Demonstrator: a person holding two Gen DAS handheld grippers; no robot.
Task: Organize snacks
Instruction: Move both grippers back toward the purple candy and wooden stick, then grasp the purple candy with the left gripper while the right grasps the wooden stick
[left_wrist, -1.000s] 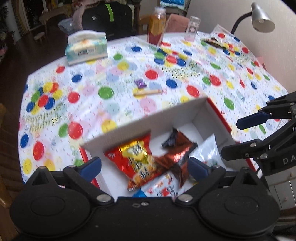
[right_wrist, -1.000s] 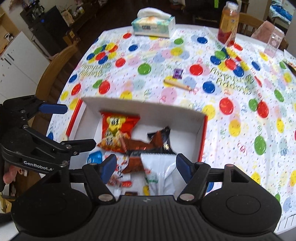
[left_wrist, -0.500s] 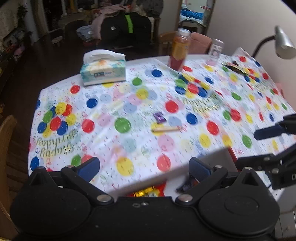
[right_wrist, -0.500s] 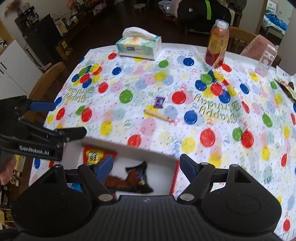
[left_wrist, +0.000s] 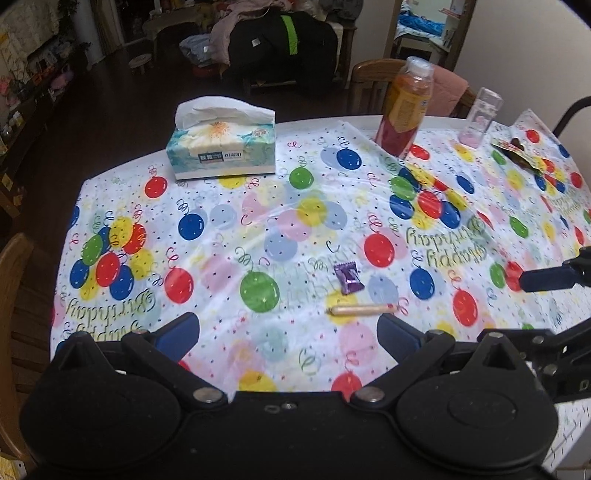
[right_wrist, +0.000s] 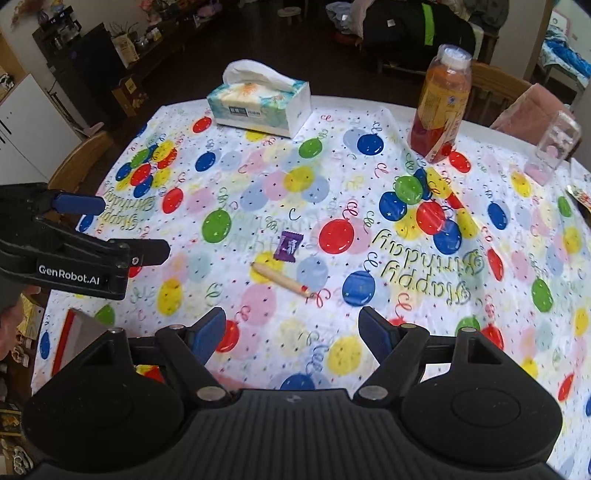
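Snacks left on the tablecloth (left_wrist: 229, 229) are down to two in the middle: a purple wrapped candy (left_wrist: 348, 277) and, just beside it on the near side, a slim sausage stick (left_wrist: 361, 309) with a red tip. Both grippers hang above the near edge, likely lined up to collect these strays for the box (right_wrist: 75, 338), of which only a red-trimmed corner shows at the lower left of the right wrist view. Left gripper (left_wrist: 288, 326) is spread wide and empty; the stick lies just ahead of its right-hand finger, the candy a little farther on. Right gripper (right_wrist: 291, 326) is released too, nothing between its blue pads (right_wrist: 208, 334), with the stick's red tip just ahead, nearly centred. The tissue box (left_wrist: 221, 147) and juice bottle (left_wrist: 404, 107) stand well apart at the far edge, out of the way.
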